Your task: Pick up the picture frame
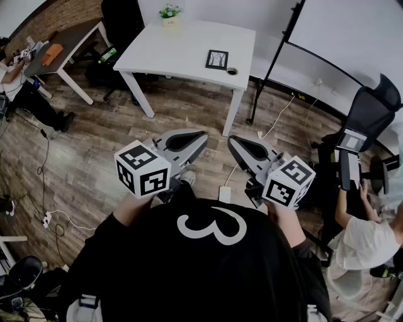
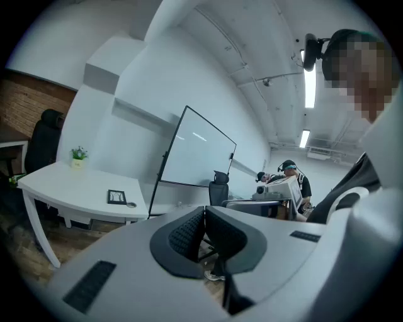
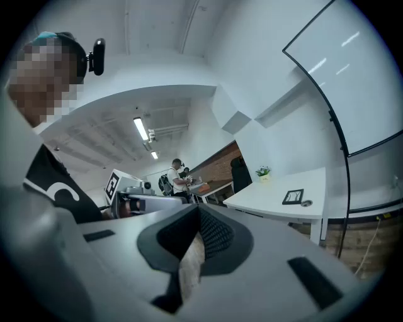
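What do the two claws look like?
The left claw and right claw are smooth grey shells with black bumpy pads inside. Each carries a white cube with black square markers. The person wears a black top with a white 3.

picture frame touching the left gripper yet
Apart. The head view shows the picture frame lying on the white table, across open floor from the left gripper.

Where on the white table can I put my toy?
The white table is mostly bare: the wide stretch between the potted plant and the picture frame is free. Only the right end is crowded, with the frame beside a small round thing.
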Tool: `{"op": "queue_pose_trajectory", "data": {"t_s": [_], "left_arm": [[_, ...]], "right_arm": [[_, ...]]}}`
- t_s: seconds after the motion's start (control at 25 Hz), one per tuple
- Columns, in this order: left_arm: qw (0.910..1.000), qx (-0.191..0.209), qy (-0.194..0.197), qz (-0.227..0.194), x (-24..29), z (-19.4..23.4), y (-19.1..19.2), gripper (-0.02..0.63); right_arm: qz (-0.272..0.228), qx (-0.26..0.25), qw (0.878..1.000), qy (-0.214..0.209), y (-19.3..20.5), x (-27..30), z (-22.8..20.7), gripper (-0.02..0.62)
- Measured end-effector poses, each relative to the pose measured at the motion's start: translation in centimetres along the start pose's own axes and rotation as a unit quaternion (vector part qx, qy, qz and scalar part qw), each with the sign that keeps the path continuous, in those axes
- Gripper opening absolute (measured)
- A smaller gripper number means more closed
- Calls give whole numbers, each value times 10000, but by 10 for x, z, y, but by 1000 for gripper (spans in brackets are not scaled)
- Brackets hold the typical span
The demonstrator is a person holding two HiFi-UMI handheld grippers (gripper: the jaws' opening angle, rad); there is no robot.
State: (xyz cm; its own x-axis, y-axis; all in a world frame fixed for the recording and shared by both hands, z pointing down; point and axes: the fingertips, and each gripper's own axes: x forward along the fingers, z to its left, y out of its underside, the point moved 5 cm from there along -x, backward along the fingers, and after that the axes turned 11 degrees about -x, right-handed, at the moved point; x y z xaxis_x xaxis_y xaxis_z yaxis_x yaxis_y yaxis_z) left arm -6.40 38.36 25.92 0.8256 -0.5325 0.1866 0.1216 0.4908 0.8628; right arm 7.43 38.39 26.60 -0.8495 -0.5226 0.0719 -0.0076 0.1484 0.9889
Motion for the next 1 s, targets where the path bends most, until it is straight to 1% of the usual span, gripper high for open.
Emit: {"op": "queue_pose_trajectory", "data": {"t_s": [0.36, 0.56, 0.84, 1.0], "left_arm": [[10000, 69, -49, -5, -1, -6, -5, 20], [9998, 112, -40, 134, 4, -10, 0, 20], [9995, 130, 82, 284, 19, -11, -2, 20], [9993, 4, 105, 352, 28, 1, 0, 20]], "right_arm": [[-90, 38, 9999, -33, -5, -4, 2, 23], [-234, 142, 9996, -23, -2, -8, 0, 25], [-336, 277, 9989, 153, 3, -14, -11, 25], [-288, 347, 9988, 212, 7, -9, -22, 25]]}}
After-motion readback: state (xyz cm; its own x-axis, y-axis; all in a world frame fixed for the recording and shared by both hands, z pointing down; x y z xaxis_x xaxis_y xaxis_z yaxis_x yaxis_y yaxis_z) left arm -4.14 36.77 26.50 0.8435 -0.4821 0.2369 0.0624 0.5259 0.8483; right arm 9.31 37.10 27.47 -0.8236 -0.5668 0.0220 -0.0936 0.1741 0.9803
